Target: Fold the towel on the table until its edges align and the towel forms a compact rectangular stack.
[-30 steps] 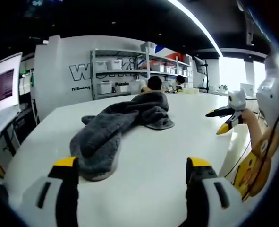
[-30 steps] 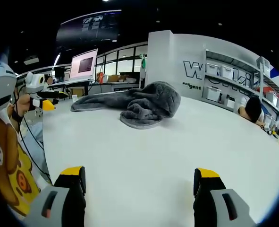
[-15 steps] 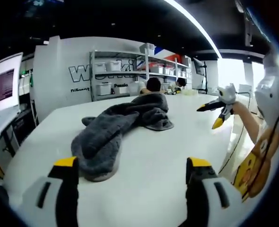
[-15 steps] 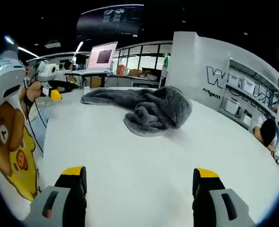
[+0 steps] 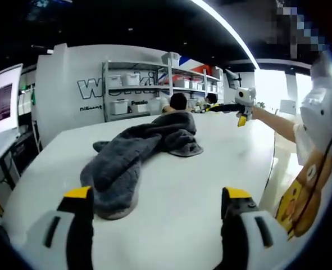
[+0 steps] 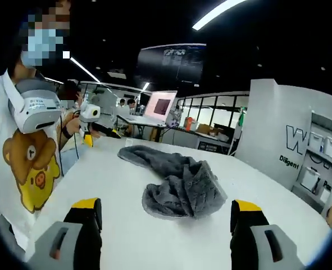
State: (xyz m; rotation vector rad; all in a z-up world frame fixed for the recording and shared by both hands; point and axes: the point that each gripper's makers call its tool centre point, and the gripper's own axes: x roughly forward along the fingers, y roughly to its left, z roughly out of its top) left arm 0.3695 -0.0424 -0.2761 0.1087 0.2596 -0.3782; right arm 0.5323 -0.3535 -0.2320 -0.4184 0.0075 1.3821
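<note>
In the left gripper view, the left gripper (image 5: 157, 197) rises from the bottom with its two yellow-tipped jaws spread wide apart and nothing between them, hovering over the white table (image 5: 199, 185). Just beyond the left jaw lies the grey towel (image 5: 135, 160), crumpled into a long, bunched heap that runs away from the camera toward the far side of the table, its near end rounded and flat on the surface, its far end piled higher. Farther off to the right, the right gripper (image 5: 240, 108) is held up in the air on the person's outstretched arm (image 5: 275, 124), well apart from the towel; whether its jaws are parted cannot be told from here. Behind the table stand metal shelves (image 5: 154, 87) with white bins against a white wall. In the right gripper view, the right gripper (image 6: 166, 211) shows its jaws released and wide, holding nothing, above the table (image 6: 115, 236). The towel (image 6: 180, 185) lies ahead in the middle of the table, untouched and unfolded. Beyond it to the left, the left gripper (image 6: 90, 121) sits at the table's edge in the person's hand, and a lit monitor (image 6: 160, 107) stands farther back.
</note>
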